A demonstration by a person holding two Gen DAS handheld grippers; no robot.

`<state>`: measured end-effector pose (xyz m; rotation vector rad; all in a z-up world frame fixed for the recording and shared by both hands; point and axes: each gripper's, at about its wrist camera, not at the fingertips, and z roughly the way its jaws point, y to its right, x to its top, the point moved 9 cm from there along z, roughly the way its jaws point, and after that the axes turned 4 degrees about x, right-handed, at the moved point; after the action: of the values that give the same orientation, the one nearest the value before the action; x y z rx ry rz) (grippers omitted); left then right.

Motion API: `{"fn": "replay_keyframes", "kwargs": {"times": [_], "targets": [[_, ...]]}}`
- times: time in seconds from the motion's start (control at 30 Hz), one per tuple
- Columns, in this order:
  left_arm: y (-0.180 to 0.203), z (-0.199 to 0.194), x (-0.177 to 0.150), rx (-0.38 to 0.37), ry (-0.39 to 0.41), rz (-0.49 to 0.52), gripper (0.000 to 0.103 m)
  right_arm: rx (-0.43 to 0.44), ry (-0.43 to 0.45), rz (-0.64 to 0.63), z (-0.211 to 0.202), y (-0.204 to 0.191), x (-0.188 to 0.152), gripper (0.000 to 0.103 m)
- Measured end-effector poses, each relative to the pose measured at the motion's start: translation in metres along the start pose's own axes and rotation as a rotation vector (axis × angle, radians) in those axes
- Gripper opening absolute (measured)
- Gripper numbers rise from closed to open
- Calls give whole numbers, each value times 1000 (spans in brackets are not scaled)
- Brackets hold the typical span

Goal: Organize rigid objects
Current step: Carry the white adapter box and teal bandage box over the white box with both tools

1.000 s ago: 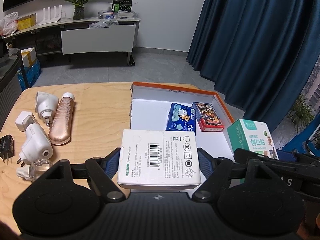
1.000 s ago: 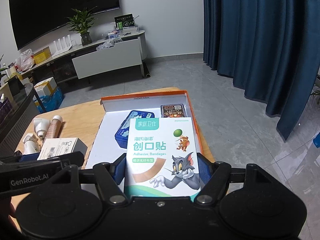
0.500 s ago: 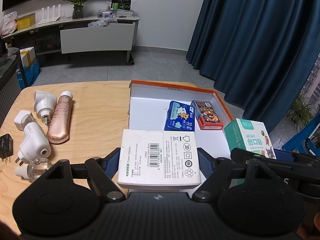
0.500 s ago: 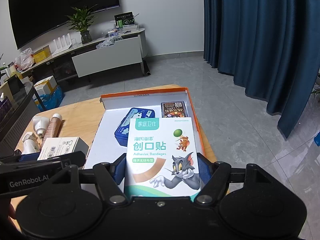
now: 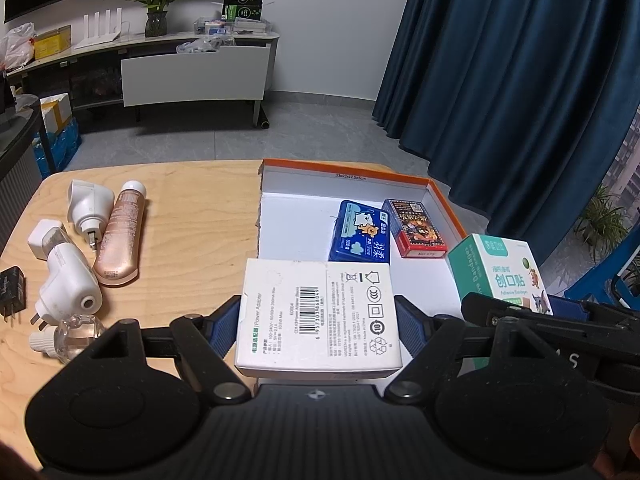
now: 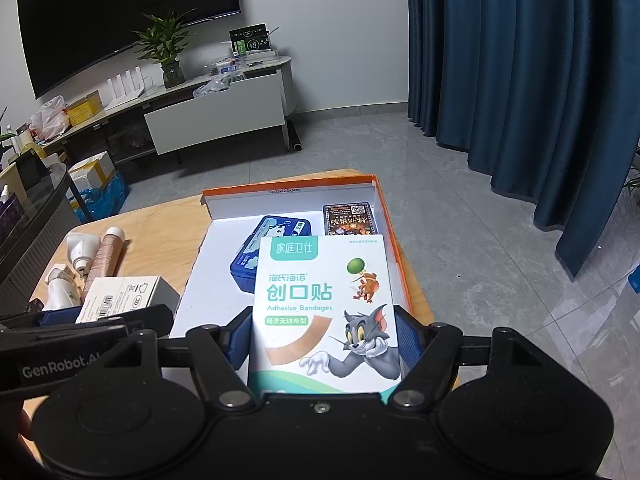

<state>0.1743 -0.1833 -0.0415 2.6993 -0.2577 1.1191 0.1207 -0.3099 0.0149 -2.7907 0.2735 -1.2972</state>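
Observation:
My left gripper (image 5: pixel 318 324) is shut on a white power adapter box (image 5: pixel 316 312), held above the near left edge of the orange-rimmed white box (image 5: pixel 344 178). My right gripper (image 6: pixel 324 338) is shut on a bandage box with a cartoon cat (image 6: pixel 324 304), held over the near right part of the same box (image 6: pixel 288 192). Inside it lie a blue tissue pack (image 5: pixel 360 232) and a red and blue card box (image 5: pixel 414 222). The bandage box also shows in the left wrist view (image 5: pixel 496 272), and the adapter box in the right wrist view (image 6: pixel 124 294).
On the wooden table (image 5: pixel 192 208), to the left, lie two white plug-in devices (image 5: pixel 86 204) (image 5: pixel 68 280), a rose-gold tube (image 5: pixel 120 240), a clear bottle (image 5: pixel 72 336) and a black plug (image 5: pixel 12 288). Blue curtains hang on the right.
Both grippers have drifted slightly forward toward the white box, each still holding its box. Nothing on the table has moved.

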Motion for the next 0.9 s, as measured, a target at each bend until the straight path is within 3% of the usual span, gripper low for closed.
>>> {"fn": "replay_keyframes", "kwargs": {"times": [0.9], "targets": [[3, 4, -1, -4, -7, 5, 80, -4, 1, 1, 1, 1, 0, 84]]}}
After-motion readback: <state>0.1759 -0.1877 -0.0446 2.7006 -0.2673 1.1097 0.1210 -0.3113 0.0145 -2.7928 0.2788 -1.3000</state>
